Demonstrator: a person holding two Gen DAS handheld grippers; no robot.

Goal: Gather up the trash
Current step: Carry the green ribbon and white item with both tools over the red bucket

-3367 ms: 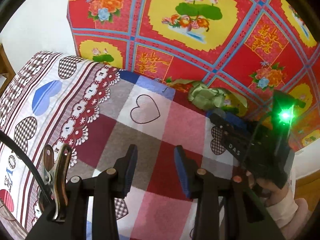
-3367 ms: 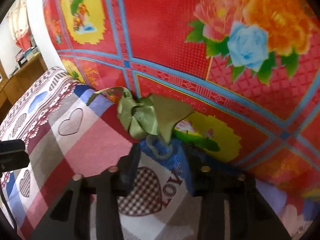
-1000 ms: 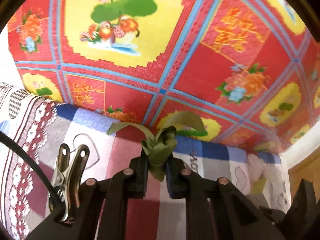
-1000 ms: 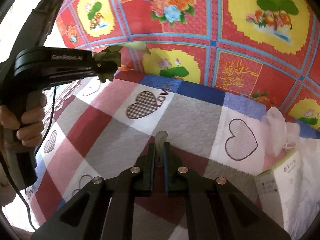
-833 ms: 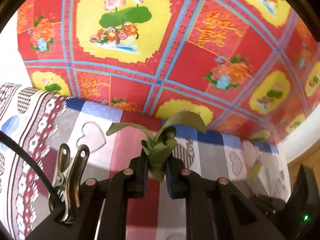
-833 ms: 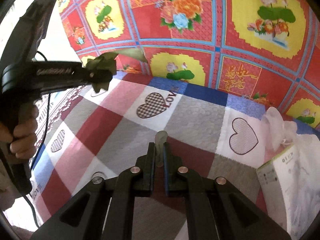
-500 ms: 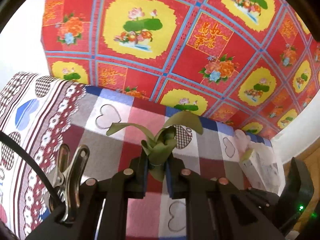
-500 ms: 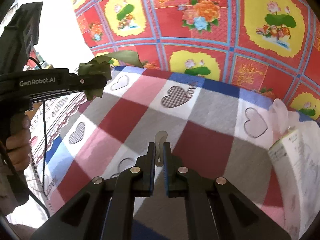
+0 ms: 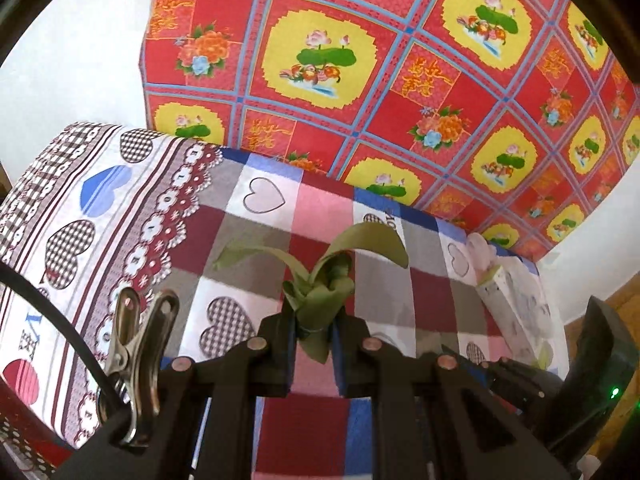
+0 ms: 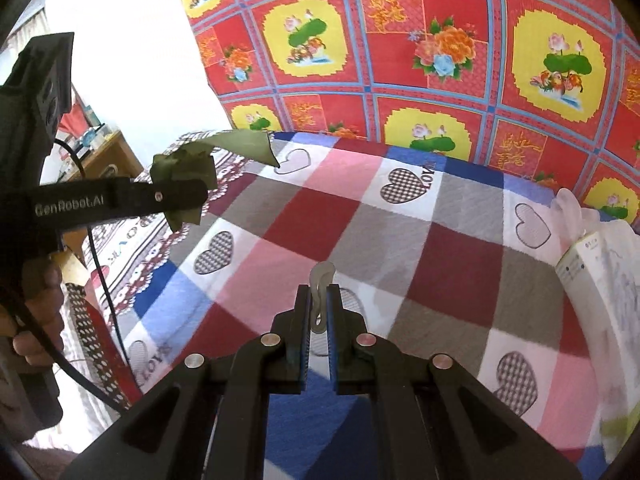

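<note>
My left gripper (image 9: 314,330) clamped on crumpled green leaf wrapper (image 9: 320,296), centre of left view, above checked heart bedsheet (image 9: 256,248). My right gripper (image 10: 319,312) pinched on small translucent plastic scrap (image 10: 321,280), lower centre. White plastic bag (image 10: 600,280) with box at right edge.

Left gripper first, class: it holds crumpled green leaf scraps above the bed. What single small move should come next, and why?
Probably carry the left gripper toward the white bag at the bed's right edge. It is shut on the green leaf scraps, lifted off the checked bedspread, and the right gripper already pinches a small translucent scrap. No trash bin is visible, so that bag is only a likely destination.
</note>
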